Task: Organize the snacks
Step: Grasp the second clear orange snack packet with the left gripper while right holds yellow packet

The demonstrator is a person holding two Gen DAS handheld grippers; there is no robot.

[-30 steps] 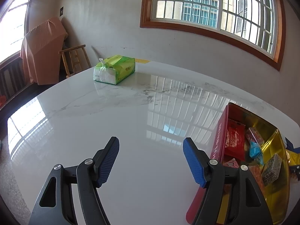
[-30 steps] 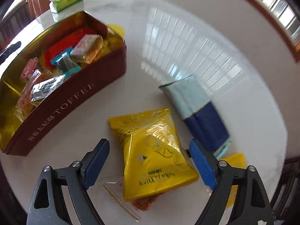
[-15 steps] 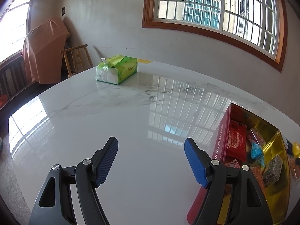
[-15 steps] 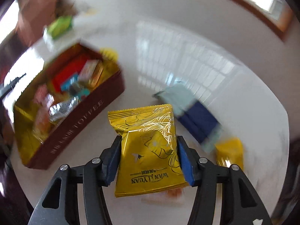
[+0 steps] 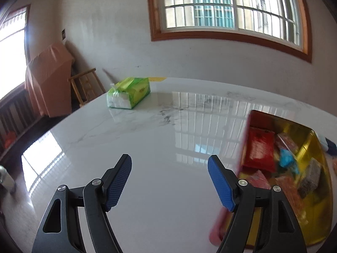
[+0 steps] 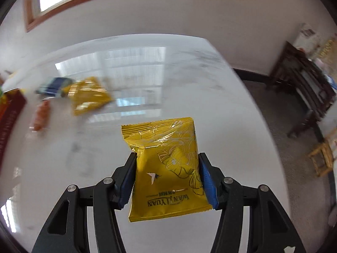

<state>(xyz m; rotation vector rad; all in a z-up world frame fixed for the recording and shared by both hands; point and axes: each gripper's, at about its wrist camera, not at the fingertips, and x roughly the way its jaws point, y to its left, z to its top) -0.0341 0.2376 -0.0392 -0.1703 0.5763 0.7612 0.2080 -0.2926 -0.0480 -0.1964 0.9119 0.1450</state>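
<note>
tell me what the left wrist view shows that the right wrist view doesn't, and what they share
Only the left wrist view: the left tongs open with nothing between them, a green tissue pack, and the inside of the snack tin with its wrapped snacks.

Only the right wrist view: the right tongs shut on a yellow snack packet, a second yellow packet, an orange snack and dark furniture on the floor.

Both: the white marble table, a wood-framed window, and the tin, only its edge in the right view.

snack packet [image 6: 166,166]: yellow, gold line drawing | tin [image 5: 316,147]: red, gold inside | tissue pack [image 5: 129,93]: green
</note>
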